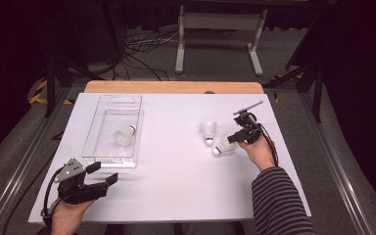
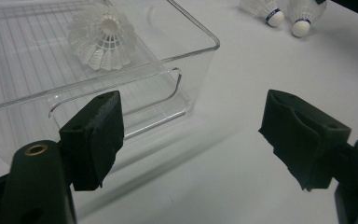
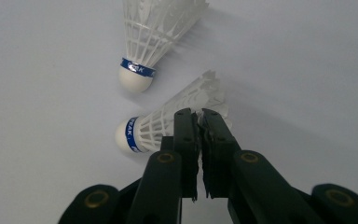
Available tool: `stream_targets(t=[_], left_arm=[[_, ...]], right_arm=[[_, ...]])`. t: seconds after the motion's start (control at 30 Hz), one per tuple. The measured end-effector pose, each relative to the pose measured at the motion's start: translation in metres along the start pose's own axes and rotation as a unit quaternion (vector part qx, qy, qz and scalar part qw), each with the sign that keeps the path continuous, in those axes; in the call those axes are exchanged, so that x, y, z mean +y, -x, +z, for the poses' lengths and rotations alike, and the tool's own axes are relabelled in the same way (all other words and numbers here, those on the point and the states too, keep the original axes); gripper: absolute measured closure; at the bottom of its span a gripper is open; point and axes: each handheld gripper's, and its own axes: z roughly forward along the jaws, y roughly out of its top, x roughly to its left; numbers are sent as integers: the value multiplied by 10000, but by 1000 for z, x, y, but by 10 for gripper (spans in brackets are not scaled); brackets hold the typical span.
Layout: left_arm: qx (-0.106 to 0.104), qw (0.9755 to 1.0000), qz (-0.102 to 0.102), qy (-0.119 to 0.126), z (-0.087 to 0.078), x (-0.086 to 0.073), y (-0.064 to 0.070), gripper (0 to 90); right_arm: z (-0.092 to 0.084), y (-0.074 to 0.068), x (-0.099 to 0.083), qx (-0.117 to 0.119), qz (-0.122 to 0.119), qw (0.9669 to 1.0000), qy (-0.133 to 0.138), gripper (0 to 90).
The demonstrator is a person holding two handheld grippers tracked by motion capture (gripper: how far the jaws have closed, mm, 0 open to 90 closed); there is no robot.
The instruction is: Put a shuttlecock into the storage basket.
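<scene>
1. the right hand-held gripper is at the right side of the bench, and its jaws are pressed together on the feather skirt of a lying shuttlecock; in the right gripper view the thin white skirt sits between the two black pads.
2. this gripped shuttlecock lies on its side on the white bench, with its white cork tip and blue band pointing away from the jaws, toward the person's side.
3. a second shuttlecock is just beside it, a little more to the middle of the bench, with the cork down toward the near edge; the two corks are close, but i cannot tell if they touch.
4. the left hand-held gripper is at the near left corner of the bench, with its jaws wide apart and nothing between them.
5. just in front of it stands a clear plastic tray with a ribbed bottom.
6. a third shuttlecock lies inside this tray, in the half nearer to the person, on its side.
</scene>
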Motion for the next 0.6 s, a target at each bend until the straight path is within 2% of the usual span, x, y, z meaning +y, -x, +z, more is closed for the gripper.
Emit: stream_targets(t=[0.2,0.6], left_arm=[[2,10000,10,1,0,0,0,221],[3,10000,3,6,0,0,0,221]], right_arm=[[-1,0,-1,42,-44,10000,-31,892],[-3,-3,-2,72,-164,9998,-32,900]])
